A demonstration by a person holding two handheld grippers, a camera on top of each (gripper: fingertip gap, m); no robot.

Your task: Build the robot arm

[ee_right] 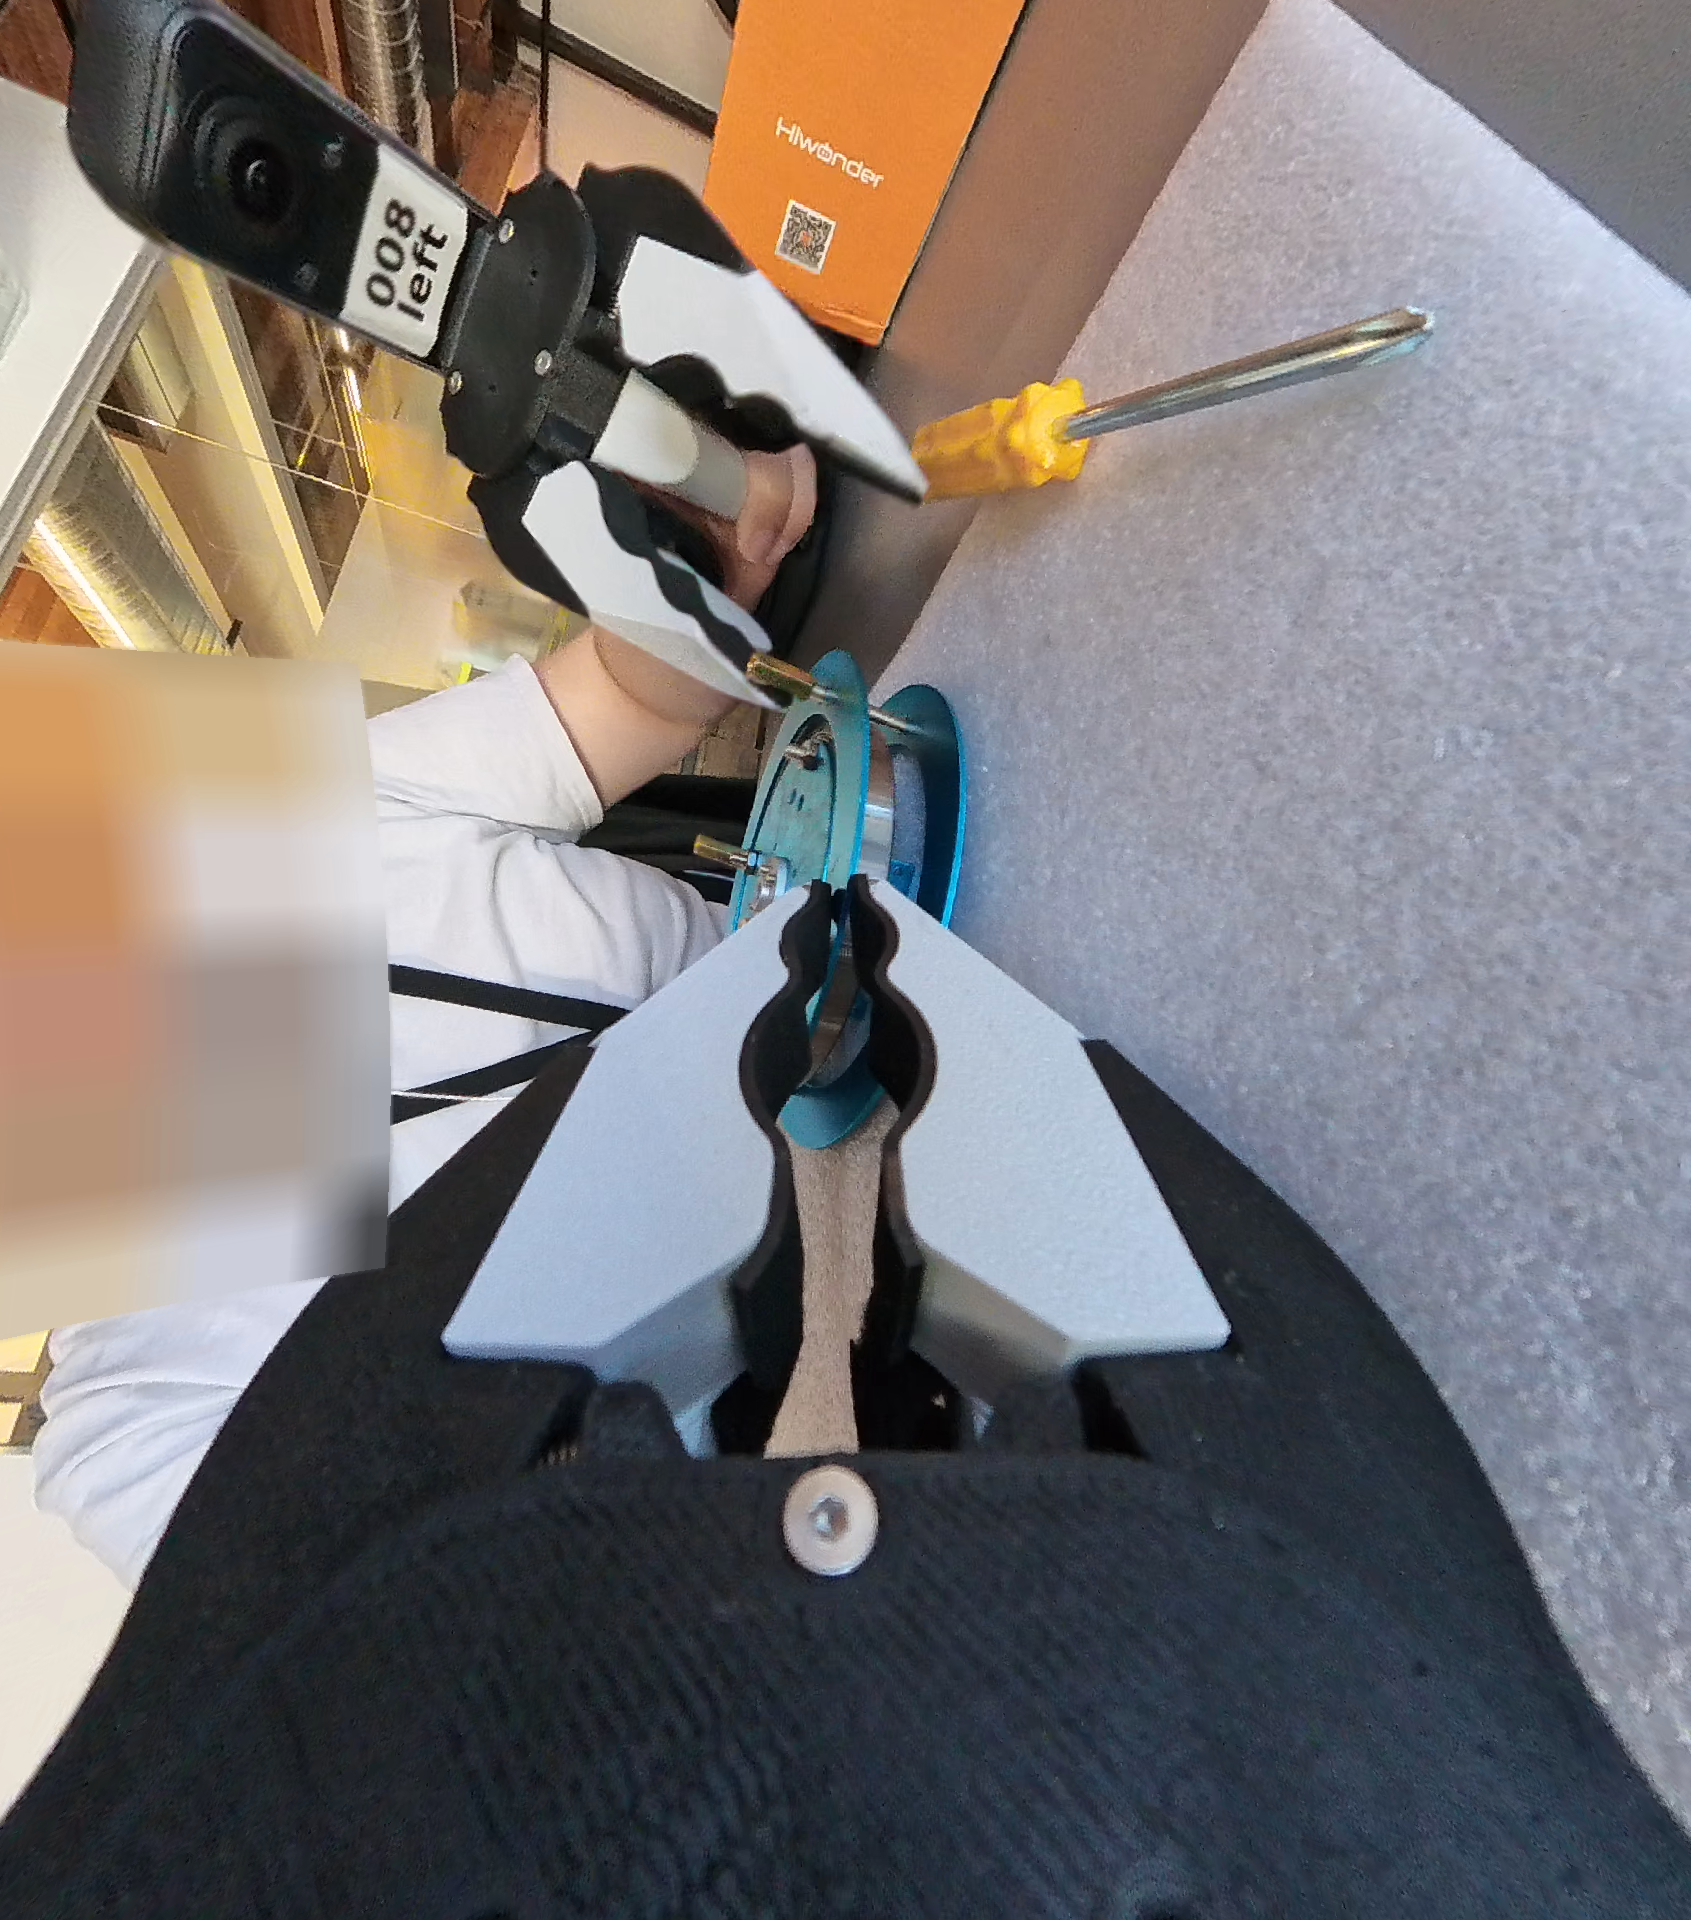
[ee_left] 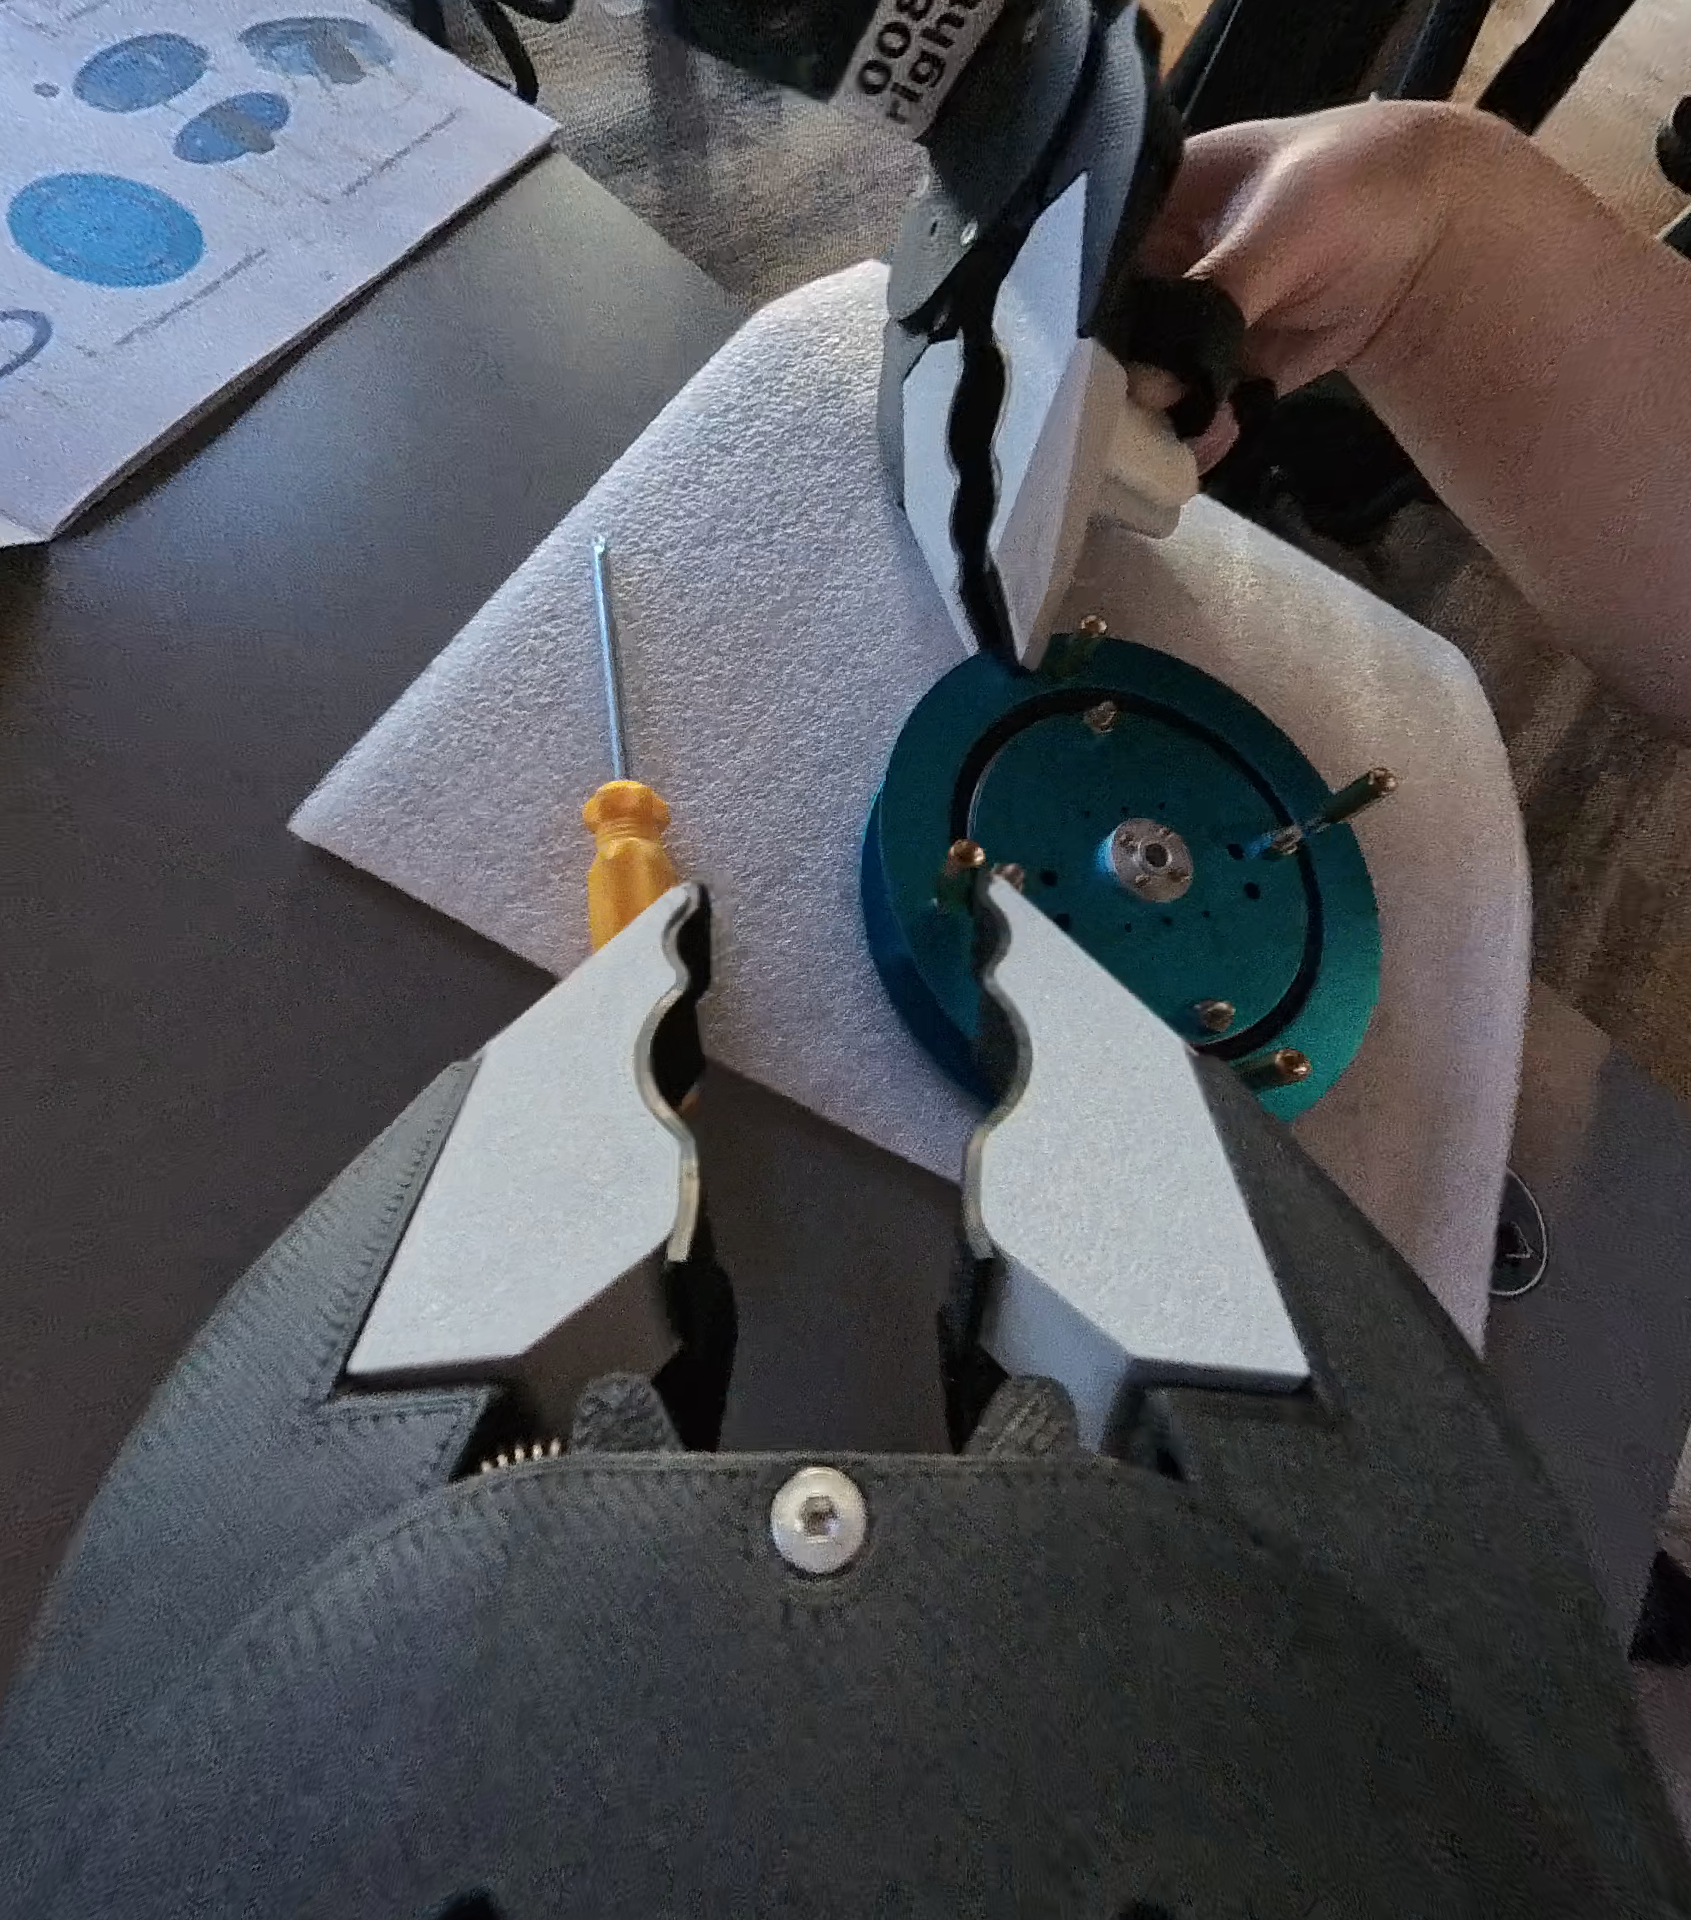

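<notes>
Two tools: our right tool [ee_right: 836, 899] pinches the blue round plate's [ee_left: 1121, 873] rim; our left tool [ee_left: 846, 899] gapes beside it, near the yellow screwdriver [ee_left: 617, 821].

Two grippers are showing in the left wrist view: the left gripper [ee_left: 841, 899] at 6 o'clock and the right gripper [ee_left: 1012, 649] at 12 o'clock. One teal disc assembly [ee_left: 1080, 790] is sitting right of centre, at about 3 o'clock. In the right wrist view it is showing two stacked teal plates [ee_right: 810, 790]. Seven brass-tipped posts [ee_left: 1290, 1062] are standing on it, as far as they can be counted, and one silver hub [ee_left: 1150, 854] is sitting at its middle. One yellow-handled screwdriver [ee_left: 625, 862] is lying at 9 o'clock of the assembly. One white foam sheet [ee_left: 768, 540] is lying beneath both. One printed paper sheet [ee_left: 197, 208] is lying at 10 o'clock. One orange box [ee_right: 851, 125] is standing at 12 o'clock in the right wrist view.
</notes>
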